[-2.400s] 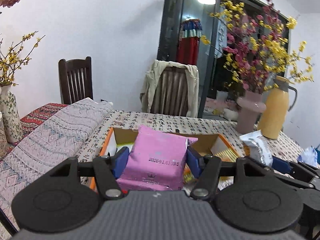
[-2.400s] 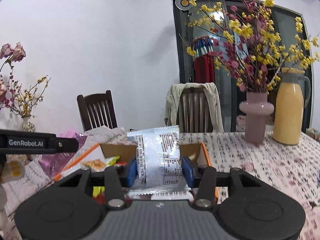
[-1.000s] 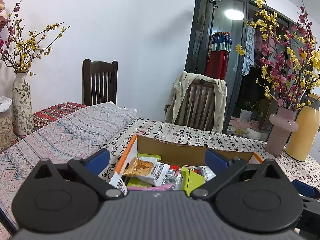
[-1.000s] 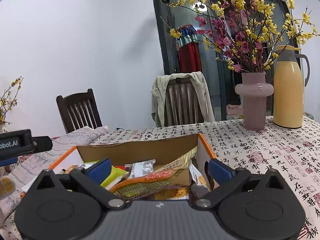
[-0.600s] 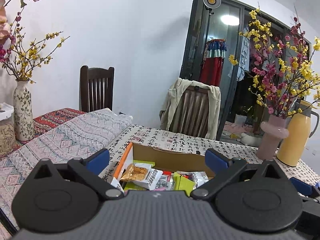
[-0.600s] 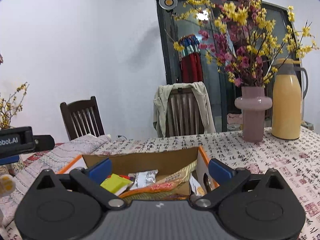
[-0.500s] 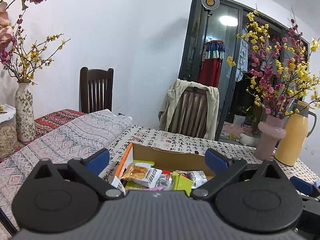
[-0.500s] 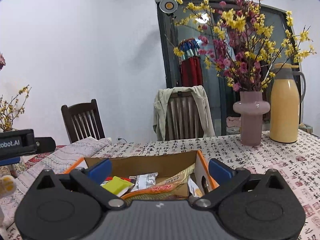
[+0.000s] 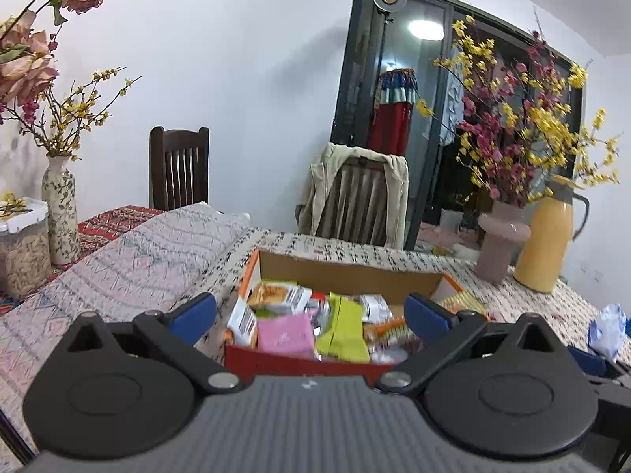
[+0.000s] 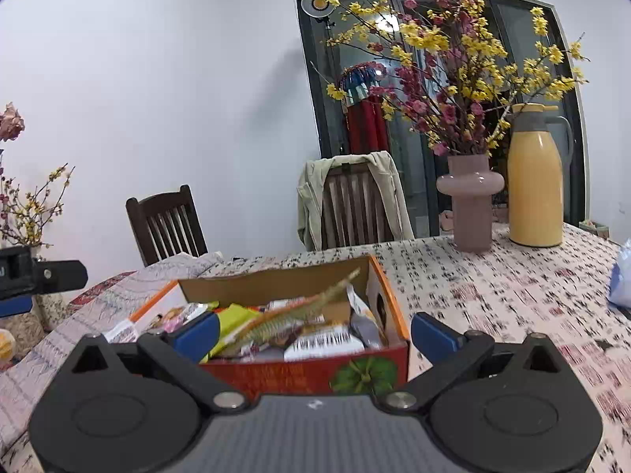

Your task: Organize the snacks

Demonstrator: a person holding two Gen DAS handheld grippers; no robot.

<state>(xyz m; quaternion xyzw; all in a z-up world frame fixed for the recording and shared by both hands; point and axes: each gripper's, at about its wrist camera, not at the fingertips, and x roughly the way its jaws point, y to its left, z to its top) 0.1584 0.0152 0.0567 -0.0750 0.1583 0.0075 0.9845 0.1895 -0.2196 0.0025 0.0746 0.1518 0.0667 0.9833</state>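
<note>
An open cardboard box [image 9: 347, 272] with orange rims and a red front stands on the patterned tablecloth, filled with several snack packets. A pink packet [image 9: 284, 334] and a lime-green packet [image 9: 344, 327] lie near its front. My left gripper [image 9: 311, 317] is open just in front of the box, nothing between its blue fingertips. In the right wrist view the same box [image 10: 315, 374] sits close ahead, a white barcode packet [image 10: 324, 342] near its front wall. My right gripper [image 10: 315, 333] is open and empty, its tips either side of the box's near edge.
A pink vase [image 10: 471, 201] of flowering branches and a yellow thermos jug [image 10: 535, 189] stand at the table's right rear. A crumpled blue-white wrapper [image 9: 607, 329] lies at right. Two chairs [image 9: 179, 169] stand behind; a folded woven cloth [image 9: 130, 260], a speckled vase [image 9: 61, 209] and a jar [image 9: 23, 252] at left.
Both grippers let go of their packets, the pink one and the silver one, which now lie in the box. Both have since drawn back and tilted down towards the box.
</note>
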